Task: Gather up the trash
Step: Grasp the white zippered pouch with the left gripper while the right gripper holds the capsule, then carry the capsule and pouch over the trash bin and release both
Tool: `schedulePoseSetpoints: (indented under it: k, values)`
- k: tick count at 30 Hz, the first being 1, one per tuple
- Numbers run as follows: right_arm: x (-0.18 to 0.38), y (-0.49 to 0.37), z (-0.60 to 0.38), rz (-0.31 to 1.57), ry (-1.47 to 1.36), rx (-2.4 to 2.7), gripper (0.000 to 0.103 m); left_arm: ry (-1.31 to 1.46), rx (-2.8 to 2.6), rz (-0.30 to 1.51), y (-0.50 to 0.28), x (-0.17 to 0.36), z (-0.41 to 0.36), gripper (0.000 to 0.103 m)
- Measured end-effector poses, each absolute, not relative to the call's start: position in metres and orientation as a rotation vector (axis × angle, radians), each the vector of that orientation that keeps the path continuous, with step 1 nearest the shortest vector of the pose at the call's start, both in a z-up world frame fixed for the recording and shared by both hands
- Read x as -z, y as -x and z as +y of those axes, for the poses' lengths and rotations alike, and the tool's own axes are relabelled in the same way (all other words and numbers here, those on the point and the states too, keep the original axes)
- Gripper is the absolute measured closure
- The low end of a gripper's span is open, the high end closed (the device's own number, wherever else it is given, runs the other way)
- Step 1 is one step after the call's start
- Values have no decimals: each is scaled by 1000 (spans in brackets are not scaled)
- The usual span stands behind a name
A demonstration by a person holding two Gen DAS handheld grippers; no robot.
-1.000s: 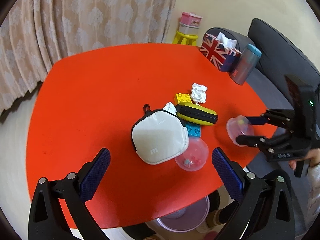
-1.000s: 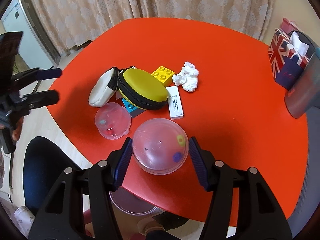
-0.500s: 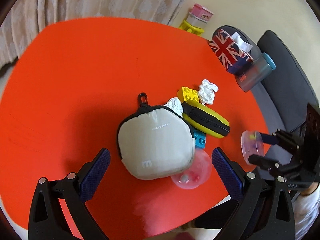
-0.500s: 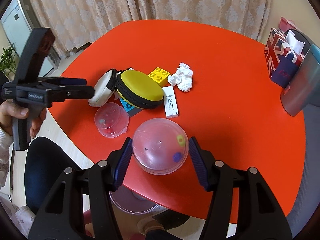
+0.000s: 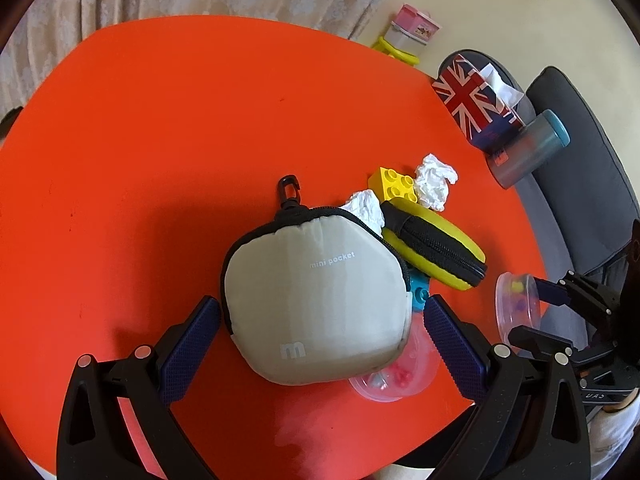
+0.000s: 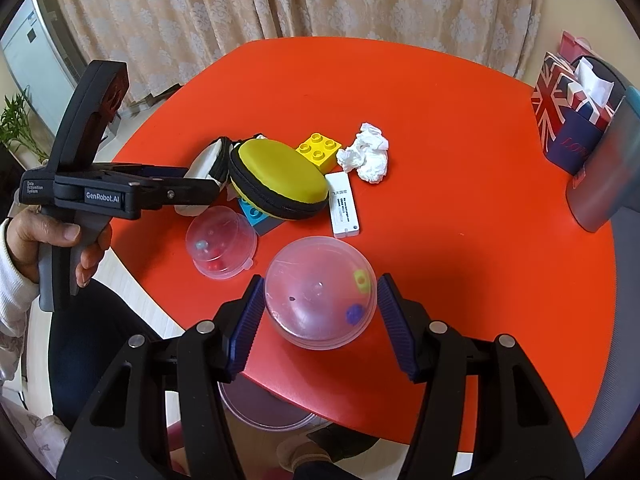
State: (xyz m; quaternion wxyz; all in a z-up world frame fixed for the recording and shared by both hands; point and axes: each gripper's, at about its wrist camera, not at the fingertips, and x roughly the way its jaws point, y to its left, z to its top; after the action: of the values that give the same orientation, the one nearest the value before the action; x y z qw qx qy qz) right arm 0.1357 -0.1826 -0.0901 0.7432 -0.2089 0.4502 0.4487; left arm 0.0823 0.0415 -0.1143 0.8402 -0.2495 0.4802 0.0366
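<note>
Red table [image 6: 440, 128]: left jaws wide over grey pouch [image 5: 320, 304]; right jaws around bead-filled clear capsule [image 6: 320, 292].

Red table [image 6: 440, 92] with pouches, tissues

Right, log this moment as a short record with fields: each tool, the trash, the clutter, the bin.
left tool: open, jaws either side of the grey mini pocket pouch
right tool: shut on clear capsule holding small beads
trash: crumpled tissue beside the yellow brick; second tissue wad behind the pouch
clutter: yellow zip case, blue brick, white test cassette, second capsule
bin: clear tub under the red table edge
</note>
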Motion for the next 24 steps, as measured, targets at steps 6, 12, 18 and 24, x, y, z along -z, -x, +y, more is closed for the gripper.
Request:
schedulePoseSetpoints:
  k: [6, 12, 18, 24]
  values:
    - [90, -135, -181, 985, 453, -983, 46, 511, -74, 1009, -82, 113, 41, 19]
    - [91, -137, -180, 981, 443, -979, 46, 466, -82, 986, -77, 110, 40, 21]
    - [86, -135, -181, 965, 432, -972, 46, 383, -90, 950, -62, 94, 37, 21]
    - [75, -130, -184, 935, 428, -964, 46, 295, -102, 913, -50, 72, 31, 21]
